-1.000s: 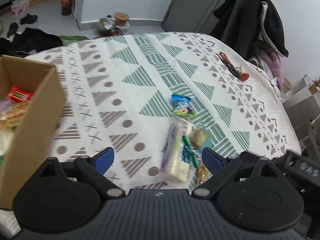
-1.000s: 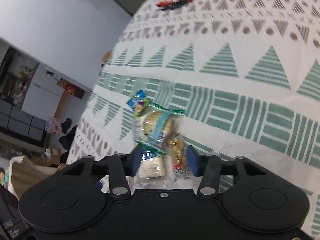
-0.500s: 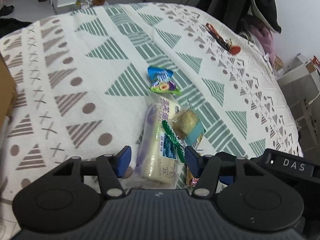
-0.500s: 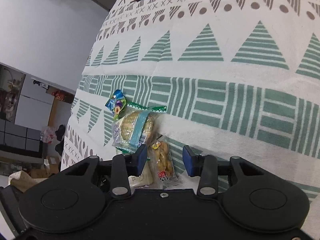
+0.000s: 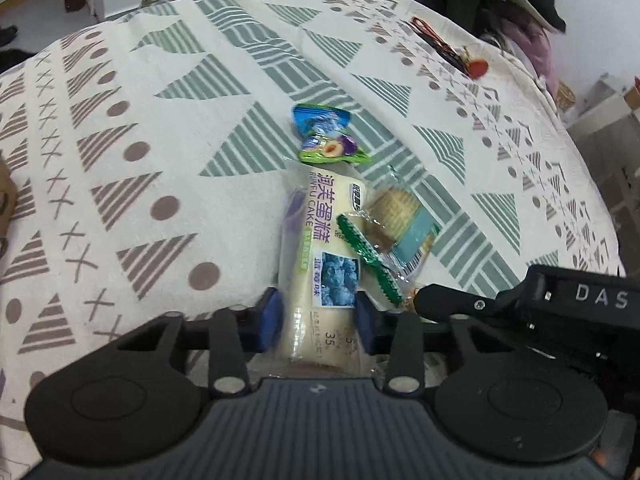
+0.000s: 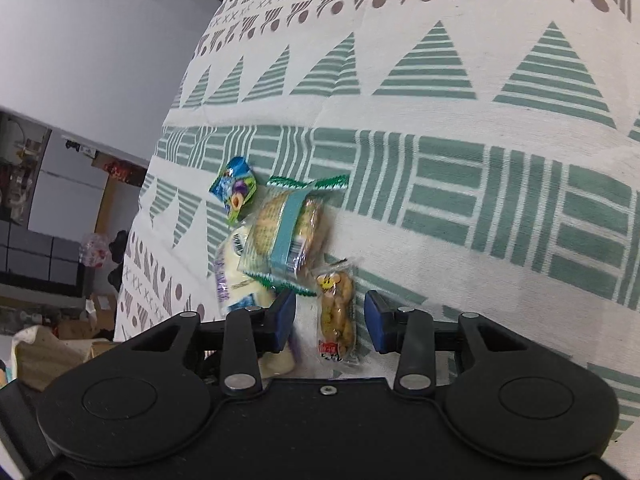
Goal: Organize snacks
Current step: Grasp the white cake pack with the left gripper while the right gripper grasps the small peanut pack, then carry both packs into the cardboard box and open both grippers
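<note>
Left hand-held gripper lower, closing around cake

Even, soft indoor light fell on both views; shadows were faint, only under the snack wrappers. Mild glare sat on the clear cake wrapper. Strong fisheye bending curved the patterned cloth at the edges. Background corners were soft, slightly blurred.
</note>
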A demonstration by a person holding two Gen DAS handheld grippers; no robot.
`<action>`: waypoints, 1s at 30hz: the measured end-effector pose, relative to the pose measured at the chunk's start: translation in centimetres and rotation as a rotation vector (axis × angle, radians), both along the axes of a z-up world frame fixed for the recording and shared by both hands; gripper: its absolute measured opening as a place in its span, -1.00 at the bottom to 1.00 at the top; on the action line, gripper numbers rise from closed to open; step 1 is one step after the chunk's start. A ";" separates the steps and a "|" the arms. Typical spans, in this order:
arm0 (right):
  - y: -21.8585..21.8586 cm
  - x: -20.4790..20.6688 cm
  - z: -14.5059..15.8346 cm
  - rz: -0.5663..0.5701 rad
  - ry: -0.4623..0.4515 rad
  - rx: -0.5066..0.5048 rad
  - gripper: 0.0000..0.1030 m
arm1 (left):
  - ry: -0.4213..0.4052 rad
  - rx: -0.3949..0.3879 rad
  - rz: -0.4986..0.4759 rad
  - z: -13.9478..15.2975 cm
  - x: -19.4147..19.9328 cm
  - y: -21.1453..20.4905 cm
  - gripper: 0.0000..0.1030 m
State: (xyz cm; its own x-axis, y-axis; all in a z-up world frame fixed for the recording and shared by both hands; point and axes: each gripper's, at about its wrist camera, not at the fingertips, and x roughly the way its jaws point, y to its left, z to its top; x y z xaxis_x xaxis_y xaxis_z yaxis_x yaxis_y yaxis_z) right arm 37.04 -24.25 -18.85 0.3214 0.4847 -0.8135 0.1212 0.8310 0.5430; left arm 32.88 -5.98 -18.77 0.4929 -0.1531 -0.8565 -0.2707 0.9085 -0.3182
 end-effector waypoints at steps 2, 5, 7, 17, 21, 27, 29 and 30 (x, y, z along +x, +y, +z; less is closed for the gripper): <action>0.6 -0.3 0.0 0.025 -0.002 -0.016 -0.26 | -0.008 -0.013 0.019 0.2 -0.5 0.6 -0.40; 1.4 -0.4 -0.1 0.056 -0.006 -0.044 -0.55 | -0.031 -0.030 0.066 0.6 -1.8 1.4 -0.43; 1.7 -0.5 -0.2 0.064 -0.006 -0.046 -0.64 | -0.036 -0.029 0.087 1.0 -2.4 1.9 -0.44; 2.1 -2.4 2.8 0.075 -0.097 0.009 -0.67 | -0.064 -0.056 0.147 3.2 -5.0 3.9 -0.46; 2.5 -3.1 4.6 0.094 -0.169 0.063 -0.67 | -0.092 -0.056 0.153 4.5 -6.2 4.5 -0.46; 4.4 -3.8 6.2 0.156 -0.242 0.100 -0.67 | -0.150 -0.050 0.167 7.1 -7.6 5.3 -0.46; 5.0 -4.1 6.8 0.176 -0.271 0.119 -0.67 | -0.170 -0.047 0.175 8.0 -8.1 5.7 -0.46; 5.4 -4.4 7.3 0.185 -0.289 0.130 -0.67 | -0.182 -0.047 0.181 8.5 -8.4 6.0 -0.46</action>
